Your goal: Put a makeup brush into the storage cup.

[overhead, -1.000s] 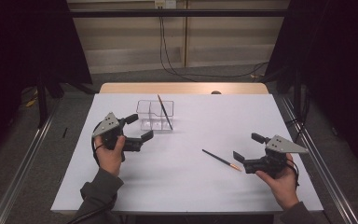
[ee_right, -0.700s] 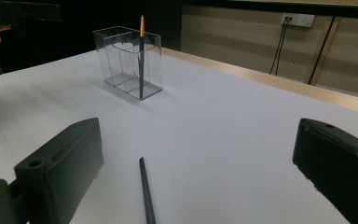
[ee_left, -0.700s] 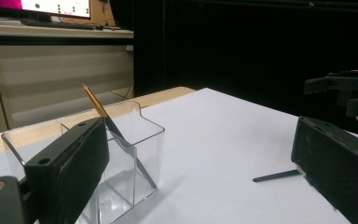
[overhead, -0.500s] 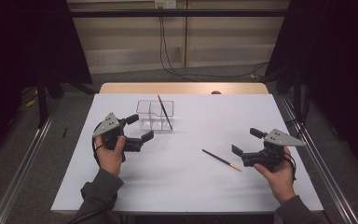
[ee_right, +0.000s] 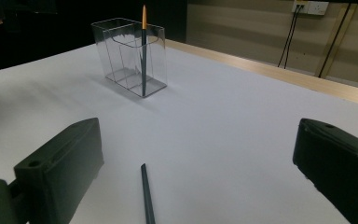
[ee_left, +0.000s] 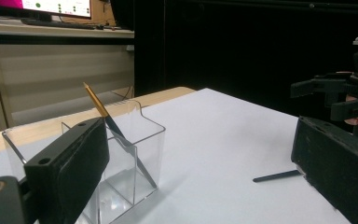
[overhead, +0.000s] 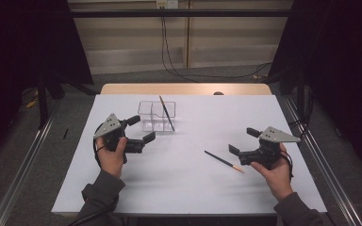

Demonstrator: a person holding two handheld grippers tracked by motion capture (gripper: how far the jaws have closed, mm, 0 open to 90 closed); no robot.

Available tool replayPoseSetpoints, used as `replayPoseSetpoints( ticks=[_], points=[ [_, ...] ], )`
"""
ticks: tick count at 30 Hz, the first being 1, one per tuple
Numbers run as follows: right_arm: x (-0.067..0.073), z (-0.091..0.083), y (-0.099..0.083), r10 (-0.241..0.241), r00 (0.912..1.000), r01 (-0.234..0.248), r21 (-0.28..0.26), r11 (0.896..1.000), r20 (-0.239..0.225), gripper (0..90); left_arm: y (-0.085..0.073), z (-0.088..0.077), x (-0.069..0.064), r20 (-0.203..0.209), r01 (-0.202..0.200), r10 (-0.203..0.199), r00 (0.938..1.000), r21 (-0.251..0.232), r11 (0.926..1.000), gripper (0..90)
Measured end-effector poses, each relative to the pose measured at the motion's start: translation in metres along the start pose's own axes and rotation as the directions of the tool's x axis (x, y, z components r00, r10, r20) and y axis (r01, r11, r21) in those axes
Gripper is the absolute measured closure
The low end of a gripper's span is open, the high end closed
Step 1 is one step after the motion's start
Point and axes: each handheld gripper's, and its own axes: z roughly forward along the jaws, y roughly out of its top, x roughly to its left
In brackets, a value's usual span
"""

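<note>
A clear plastic holder (overhead: 151, 123) stands at the back left of the white table (overhead: 193, 188), with a dark pencil (overhead: 166, 113) leaning in it, tip up. A second dark pencil (overhead: 224, 161) lies flat right of centre. My left gripper (overhead: 143, 128) is open just in front and left of the holder, empty. My right gripper (overhead: 242, 141) is open just right of the loose pencil, empty. In the left gripper view the holder (ee_left: 144, 140) is close between the jaws' left side and the loose pencil (ee_left: 277, 176) lies far right. In the right gripper view the loose pencil (ee_right: 147, 196) lies between the open jaws.
A wooden strip (overhead: 184, 88) runs along the table's far edge, with a small dark object (overhead: 218, 93) on it. Cables (overhead: 169, 52) hang down the back wall. Metal rails (overhead: 23, 174) flank the table on the floor.
My right gripper has shifted a little to the left and away from the person, closer to the loose pencil. The left gripper has stayed in place.
</note>
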Motion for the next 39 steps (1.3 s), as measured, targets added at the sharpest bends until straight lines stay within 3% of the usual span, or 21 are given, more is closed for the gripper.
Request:
replayPoseSetpoints(
  ticks=[22,32,39],
  points=[
    [-0.004,0.011,0.008,0.0,1.0,0.0,0.011,1.0,-0.002,1.0,0.0,0.002,-0.001,0.006,-0.004,0.004,1.0,0.007,1.0,4.0],
    [-0.002,0.017,0.01,-0.013,0.9997,0.014,0.027,1.0,-0.018,1.0,-0.001,0.002,-0.002,-0.011,0.007,-0.007,0.9999,0.003,1.0,4.0],
    [-0.002,0.019,0.011,-0.015,0.9996,0.016,0.047,0.999,-0.022,1.0,-0.001,0.003,-0.002,-0.001,-0.008,0.008,1.0,0.017,0.9998,4.0]
  ],
)
